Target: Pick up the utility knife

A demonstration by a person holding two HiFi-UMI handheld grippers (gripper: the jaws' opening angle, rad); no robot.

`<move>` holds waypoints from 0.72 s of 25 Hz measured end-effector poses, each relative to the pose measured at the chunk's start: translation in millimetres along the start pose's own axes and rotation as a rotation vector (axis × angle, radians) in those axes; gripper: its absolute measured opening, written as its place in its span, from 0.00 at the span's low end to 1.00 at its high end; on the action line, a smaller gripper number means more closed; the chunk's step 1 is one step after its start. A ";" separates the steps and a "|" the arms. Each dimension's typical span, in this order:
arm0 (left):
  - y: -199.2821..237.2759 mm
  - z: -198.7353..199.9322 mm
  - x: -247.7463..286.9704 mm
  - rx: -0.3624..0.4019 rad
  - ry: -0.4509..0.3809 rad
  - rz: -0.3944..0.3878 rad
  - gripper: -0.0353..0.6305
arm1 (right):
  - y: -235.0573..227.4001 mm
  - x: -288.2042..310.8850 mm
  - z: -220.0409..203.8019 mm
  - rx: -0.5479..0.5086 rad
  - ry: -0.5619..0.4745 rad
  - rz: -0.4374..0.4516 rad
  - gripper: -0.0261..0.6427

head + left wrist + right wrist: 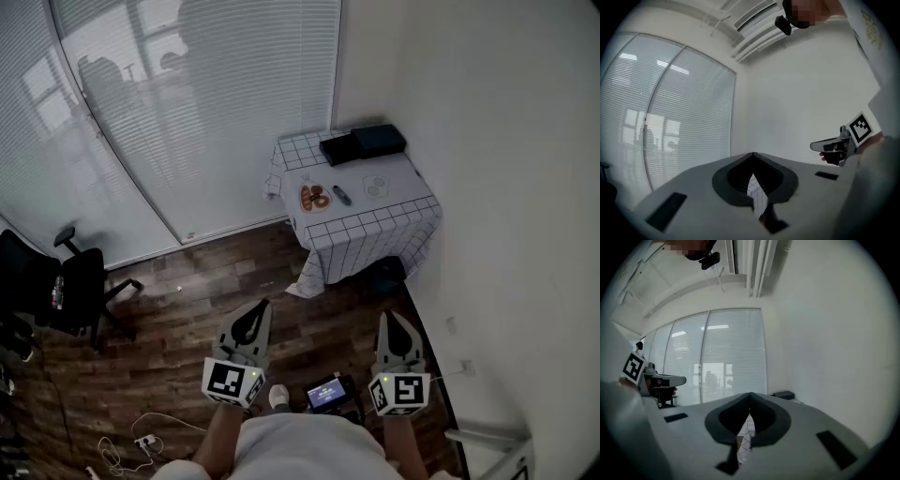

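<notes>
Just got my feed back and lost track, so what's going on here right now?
The person stands some way back from the small checked-cloth table in the corner. The left tongs and right tongs are both held level, shut and empty, pointing toward the table. On it a small dark object, probably the utility knife, lies untouched beside a plate, with two black boxes behind. Nothing has been picked up yet.

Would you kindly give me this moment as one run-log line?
stage: pre-approach | left gripper: shut, empty | right gripper: shut, empty | table: far ahead, in corner, untouched
</notes>
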State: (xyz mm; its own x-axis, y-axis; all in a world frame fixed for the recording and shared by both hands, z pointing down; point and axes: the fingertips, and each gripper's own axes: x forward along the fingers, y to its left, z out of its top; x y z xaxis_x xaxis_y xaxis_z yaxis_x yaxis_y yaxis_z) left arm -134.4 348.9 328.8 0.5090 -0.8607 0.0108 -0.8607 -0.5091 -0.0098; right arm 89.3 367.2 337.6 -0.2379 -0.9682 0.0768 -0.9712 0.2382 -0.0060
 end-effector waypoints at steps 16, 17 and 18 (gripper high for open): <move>-37.6 4.4 0.4 0.010 0.001 0.054 0.06 | -37.3 -21.7 0.4 0.018 -0.037 0.035 0.05; -39.7 3.4 1.1 0.010 0.003 0.056 0.06 | -39.9 -22.2 -0.6 0.017 -0.037 0.036 0.05; -41.4 2.2 2.4 0.010 0.005 0.057 0.06 | -42.6 -22.4 -1.7 0.016 -0.036 0.036 0.05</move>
State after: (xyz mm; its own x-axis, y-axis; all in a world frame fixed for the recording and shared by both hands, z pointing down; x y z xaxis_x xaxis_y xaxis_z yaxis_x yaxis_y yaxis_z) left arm -97.5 367.9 327.0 0.4594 -0.8881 0.0152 -0.8879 -0.4596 -0.0205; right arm 136.0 378.9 337.8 -0.2727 -0.9613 0.0405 -0.9620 0.2719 -0.0246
